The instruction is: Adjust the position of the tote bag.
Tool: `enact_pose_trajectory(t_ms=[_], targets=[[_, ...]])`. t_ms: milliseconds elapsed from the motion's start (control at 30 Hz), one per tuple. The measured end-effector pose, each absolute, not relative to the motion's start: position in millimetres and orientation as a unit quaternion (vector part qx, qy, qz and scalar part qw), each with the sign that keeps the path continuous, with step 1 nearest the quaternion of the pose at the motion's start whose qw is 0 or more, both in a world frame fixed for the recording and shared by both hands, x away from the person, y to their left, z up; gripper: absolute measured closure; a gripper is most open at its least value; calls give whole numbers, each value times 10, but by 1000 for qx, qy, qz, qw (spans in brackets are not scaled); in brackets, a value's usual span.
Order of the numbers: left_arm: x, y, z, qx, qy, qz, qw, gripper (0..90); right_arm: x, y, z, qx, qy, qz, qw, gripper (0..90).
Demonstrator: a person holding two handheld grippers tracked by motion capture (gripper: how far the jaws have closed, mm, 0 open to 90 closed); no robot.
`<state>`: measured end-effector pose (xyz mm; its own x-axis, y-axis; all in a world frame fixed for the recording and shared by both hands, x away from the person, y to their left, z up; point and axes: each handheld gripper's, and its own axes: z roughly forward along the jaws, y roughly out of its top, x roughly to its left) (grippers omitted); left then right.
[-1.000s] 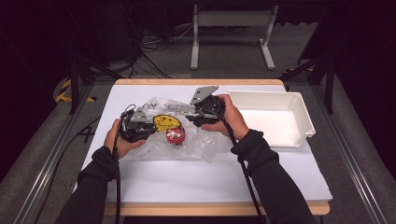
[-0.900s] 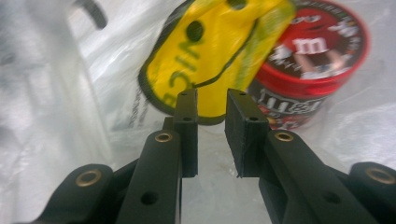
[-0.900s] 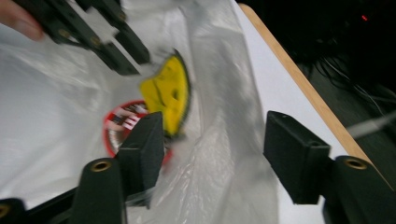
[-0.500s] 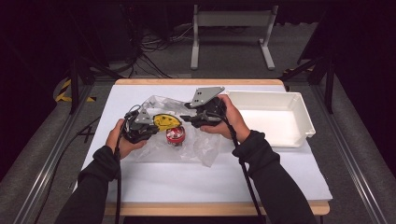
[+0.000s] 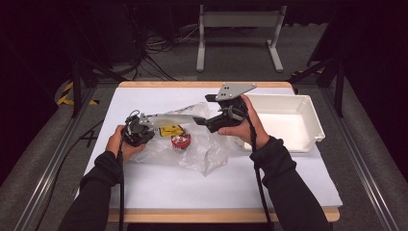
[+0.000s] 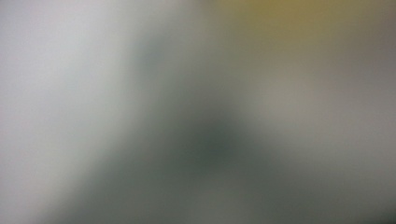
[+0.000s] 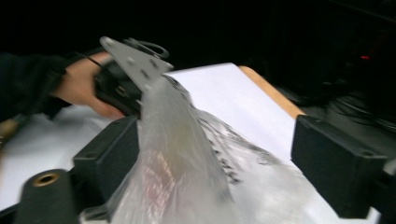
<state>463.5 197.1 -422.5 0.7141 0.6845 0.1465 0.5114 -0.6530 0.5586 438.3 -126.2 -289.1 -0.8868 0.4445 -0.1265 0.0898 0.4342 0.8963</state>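
A clear plastic bag (image 5: 192, 144) lies in the middle of the white table (image 5: 159, 192). The left gripper (image 5: 144, 126), at nine o'clock from the bag, pinches its edge tight to hold it steady. The right gripper (image 7: 215, 163), at two o'clock, has just been opening; its jaws stand wide with bag film between them, not squeezed. A yellow thing (image 5: 169, 131) and a red round thing (image 5: 181, 140) sit inside. An empty white tray (image 5: 288, 120) waits at three o'clock. The crinkly film covers both things.

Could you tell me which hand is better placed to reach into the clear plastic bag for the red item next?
Probably the right. The right claw stands open at the clear plastic bag, its jaws just opened, with film between them. The left claw is shut, seemingly pinching the bag's edge, so it should hold while the right fetches the red item.
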Motion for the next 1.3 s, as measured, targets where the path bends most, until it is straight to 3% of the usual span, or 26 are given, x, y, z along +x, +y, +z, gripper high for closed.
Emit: enact_pose_trajectory(t_ms=[33,67,100,167,233,367,533,1133,1200,1300], targets=[[4639,2000,-4244,892,339,176,242,885,4393,-1292,-2904,166,829,503,176,244],[4641,2022,-4260,891,342,178,238,885,4421,-1326,-2940,180,841,465,211,319],[4643,2046,-4274,892,344,179,232,885,4421,-1326,-2940,180,841,465,211,319],[4646,2110,-4300,891,350,178,230,885,4455,-1346,-3003,179,856,422,239,467],[4642,2149,-4307,889,353,176,233,887,4483,-1327,-3071,181,869,371,271,539],[4625,2182,-4301,891,352,180,225,888,4543,-1262,-3229,167,895,302,281,732],[4603,2247,-4290,889,352,181,230,893,4614,-1193,-3386,159,913,252,277,875],[4596,2439,-4218,867,376,190,267,899,4860,-1000,-3705,191,928,133,291,900],[4550,2450,-4166,862,365,187,298,850,4865,-989,-3706,194,926,129,295,899],[4437,2408,-4024,856,338,192,342,780,4874,-990,-3692,202,922,143,298,811]])
